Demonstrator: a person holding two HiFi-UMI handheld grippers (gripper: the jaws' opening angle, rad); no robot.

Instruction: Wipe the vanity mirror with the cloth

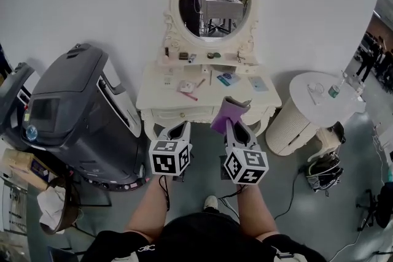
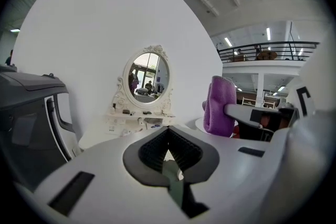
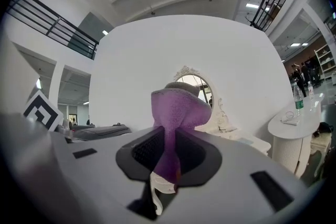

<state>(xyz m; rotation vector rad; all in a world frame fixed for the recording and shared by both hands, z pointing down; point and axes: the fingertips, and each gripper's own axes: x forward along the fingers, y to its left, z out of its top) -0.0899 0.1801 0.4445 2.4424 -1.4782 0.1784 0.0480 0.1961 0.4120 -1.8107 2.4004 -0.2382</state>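
Right tongs (image 1: 235, 127) clamped on purple terry cloth (image 1: 228, 112), cloth held up in front of white ornate vanity table (image 1: 161, 98). Left tongs (image 1: 177, 129) closed, empty, alongside. Oval white-framed vanity mirror (image 1: 213, 0) beyond, well apart from cloth.

Purple cloth (image 1: 228, 112), white vanity mirror (image 1: 212, 0)

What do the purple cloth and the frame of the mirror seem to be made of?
The cloth looks like soft napped fabric, perhaps microfibre: matt, fuzzy, bunched in folds. The mirror frame is cream-white with carved scrolls: painted wood or moulded resin, I cannot tell which.
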